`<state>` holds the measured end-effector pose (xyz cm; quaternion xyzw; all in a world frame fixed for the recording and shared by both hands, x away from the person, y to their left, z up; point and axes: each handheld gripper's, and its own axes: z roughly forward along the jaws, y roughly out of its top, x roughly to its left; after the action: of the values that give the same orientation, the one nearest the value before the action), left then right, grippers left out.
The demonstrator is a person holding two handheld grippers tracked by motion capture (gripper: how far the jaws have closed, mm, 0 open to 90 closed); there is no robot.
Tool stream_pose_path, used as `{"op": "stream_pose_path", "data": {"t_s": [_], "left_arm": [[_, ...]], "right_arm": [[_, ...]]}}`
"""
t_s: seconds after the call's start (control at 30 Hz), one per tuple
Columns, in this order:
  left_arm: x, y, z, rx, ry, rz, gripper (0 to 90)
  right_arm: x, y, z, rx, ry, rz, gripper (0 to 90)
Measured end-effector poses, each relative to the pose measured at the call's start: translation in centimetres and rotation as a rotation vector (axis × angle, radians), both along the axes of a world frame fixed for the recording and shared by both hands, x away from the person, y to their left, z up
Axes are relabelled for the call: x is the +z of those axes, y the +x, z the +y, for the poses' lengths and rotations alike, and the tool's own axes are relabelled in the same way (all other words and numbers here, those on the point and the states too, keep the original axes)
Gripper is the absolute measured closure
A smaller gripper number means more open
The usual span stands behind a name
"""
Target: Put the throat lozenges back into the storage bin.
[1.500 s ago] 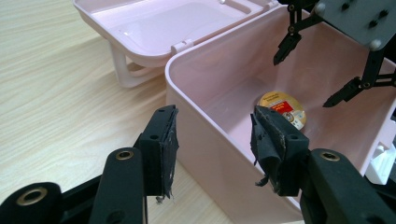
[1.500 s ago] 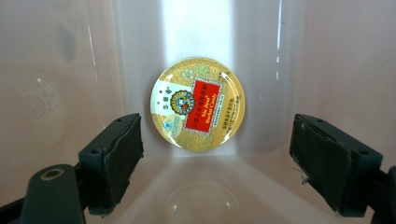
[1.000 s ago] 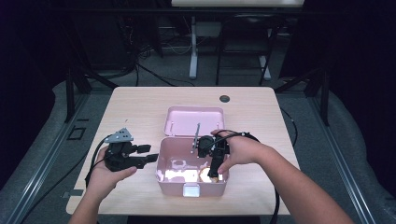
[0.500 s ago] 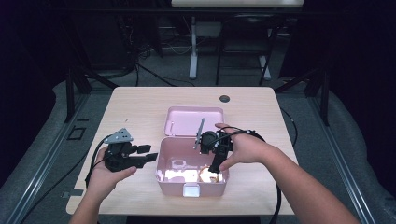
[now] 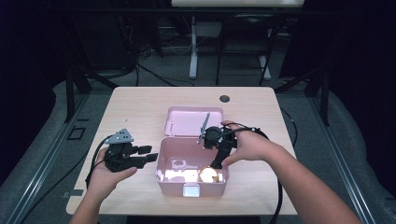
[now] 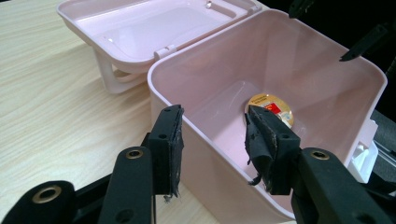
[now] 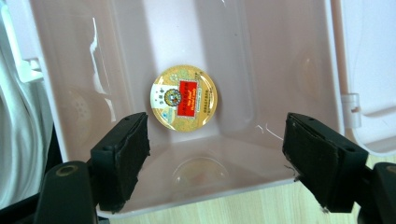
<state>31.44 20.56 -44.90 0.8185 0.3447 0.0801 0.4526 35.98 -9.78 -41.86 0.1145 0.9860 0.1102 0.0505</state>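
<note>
gold round tin lies flat on floor of the open pink box, near the front-right corner in high view, label up, nothing touching it. right tongs hang over the box pointing down, jaws apart w/ nothing between, just been closing a bit. left tongs straddle the box's left wall, jaws apart & just been closing, pads not yet pressing on the wall afaict. lid folded back behind on the worktop. to do it well: left should clamp the wall to steady box, right drop straight down, jaws either side of the tin's rim, squeeze before lifting; tin is low & slick, likely slips if grabbed off-centre.
</note>
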Motion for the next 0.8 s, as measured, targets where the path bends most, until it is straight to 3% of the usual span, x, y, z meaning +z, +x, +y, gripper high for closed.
{"op": "stream_pose_path", "data": {"t_s": [0.2, 0.47, 0.8], "left_arm": [[0.0, 0.0, -0.1, -0.001, 0.006, -0.004, 56.4], [-0.1, -0.1, -0.4, -0.007, 0.011, -0.005, 58.0], [-0.2, -0.1, -0.4, -0.017, 0.011, 0.015, 63.1]], "right_arm": [[0.4, 0.3, -0.6, -0.046, -0.006, -0.012, 25.0], [0.9, 0.7, -1.8, -0.115, 0.046, -0.021, 35.6], [1.4, 0.6, -2.9, -0.129, 0.078, -0.05, 38.7]]}}
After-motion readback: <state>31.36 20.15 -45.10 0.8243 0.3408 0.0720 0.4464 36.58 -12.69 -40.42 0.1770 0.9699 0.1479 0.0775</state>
